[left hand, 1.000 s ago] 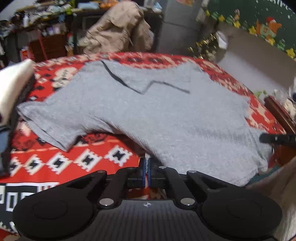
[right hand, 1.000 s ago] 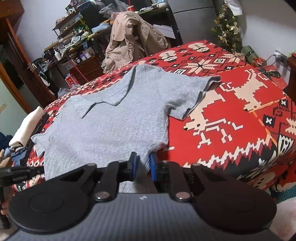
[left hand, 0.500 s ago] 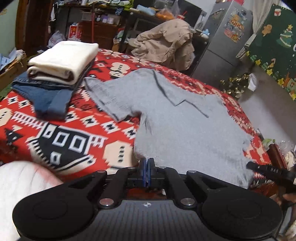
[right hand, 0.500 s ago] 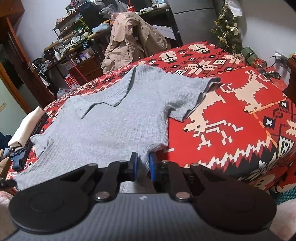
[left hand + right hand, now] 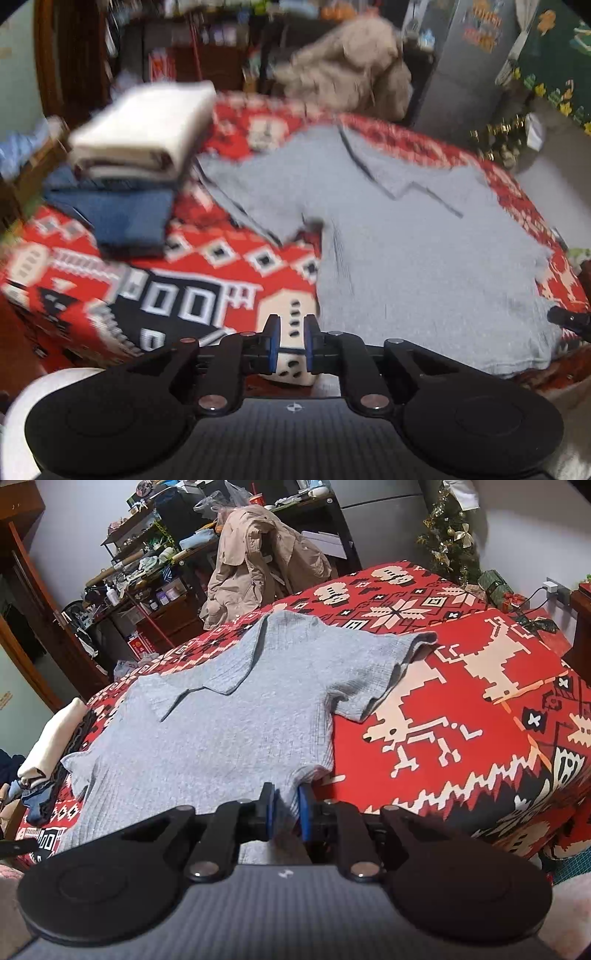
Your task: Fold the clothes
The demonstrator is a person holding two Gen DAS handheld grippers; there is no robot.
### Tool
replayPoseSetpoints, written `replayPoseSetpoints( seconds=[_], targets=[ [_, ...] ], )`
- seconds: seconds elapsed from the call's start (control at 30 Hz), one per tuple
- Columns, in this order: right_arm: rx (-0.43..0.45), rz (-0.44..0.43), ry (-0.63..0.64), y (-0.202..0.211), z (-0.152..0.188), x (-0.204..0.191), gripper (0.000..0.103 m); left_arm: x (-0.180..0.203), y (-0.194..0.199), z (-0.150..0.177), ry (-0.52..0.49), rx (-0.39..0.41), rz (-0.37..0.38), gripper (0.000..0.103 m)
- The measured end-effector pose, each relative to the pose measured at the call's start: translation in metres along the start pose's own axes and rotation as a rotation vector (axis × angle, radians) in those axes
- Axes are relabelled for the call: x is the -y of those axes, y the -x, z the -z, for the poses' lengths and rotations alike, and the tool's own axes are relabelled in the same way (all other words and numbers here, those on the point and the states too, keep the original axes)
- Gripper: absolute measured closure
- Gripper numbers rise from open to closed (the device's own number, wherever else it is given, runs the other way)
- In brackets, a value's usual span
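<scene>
A grey collared short-sleeve shirt [image 5: 406, 258] [image 5: 229, 731] lies spread flat on a red patterned blanket [image 5: 184, 295] [image 5: 461, 701], collar at the far end. My left gripper [image 5: 291, 349] is open just left of the shirt's near hem corner, and only blanket shows between its blue pads. My right gripper [image 5: 284, 812] is at the opposite hem corner. Its pads stand apart with the grey hem hanging between them. The left wrist view is blurred.
A folded cream garment [image 5: 147, 125] [image 5: 48, 738] sits on folded blue jeans [image 5: 118, 218] at the blanket's left side. A beige coat [image 5: 258, 561] hangs beyond the far edge, in front of cluttered shelves. A small Christmas tree [image 5: 450, 535] stands far right.
My left gripper was shut on the shirt's hem; it has opened, let go and shifted left off the shirt. My right gripper and the shirt's right side have stayed put.
</scene>
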State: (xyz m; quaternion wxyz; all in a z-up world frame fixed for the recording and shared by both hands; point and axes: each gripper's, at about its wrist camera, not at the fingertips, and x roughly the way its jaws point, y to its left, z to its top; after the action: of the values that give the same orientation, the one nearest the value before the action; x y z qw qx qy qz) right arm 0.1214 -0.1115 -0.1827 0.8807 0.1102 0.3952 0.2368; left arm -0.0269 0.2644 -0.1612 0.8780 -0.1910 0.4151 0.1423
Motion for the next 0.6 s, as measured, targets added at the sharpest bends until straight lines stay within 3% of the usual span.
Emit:
replayPoseSetpoints(
  seconds=[0.2,0.33,0.47,0.6],
  targets=[
    [0.004,-0.007,-0.011,0.001,0.000,0.002,0.086,0.016,-0.017,-0.003,-0.063,-0.031,0.021,0.091],
    [0.001,-0.009,-0.010,0.000,0.000,0.001,0.086,0.027,-0.020,0.002,-0.103,-0.018,0.078,0.084],
    [-0.005,-0.010,-0.006,-0.001,0.001,0.001,0.086,0.041,-0.026,0.007,-0.187,-0.019,0.011,0.085],
    [-0.008,-0.009,-0.005,-0.003,0.001,0.000,0.086,0.046,-0.018,0.010,-0.227,0.028,0.073,0.085]
  ],
)
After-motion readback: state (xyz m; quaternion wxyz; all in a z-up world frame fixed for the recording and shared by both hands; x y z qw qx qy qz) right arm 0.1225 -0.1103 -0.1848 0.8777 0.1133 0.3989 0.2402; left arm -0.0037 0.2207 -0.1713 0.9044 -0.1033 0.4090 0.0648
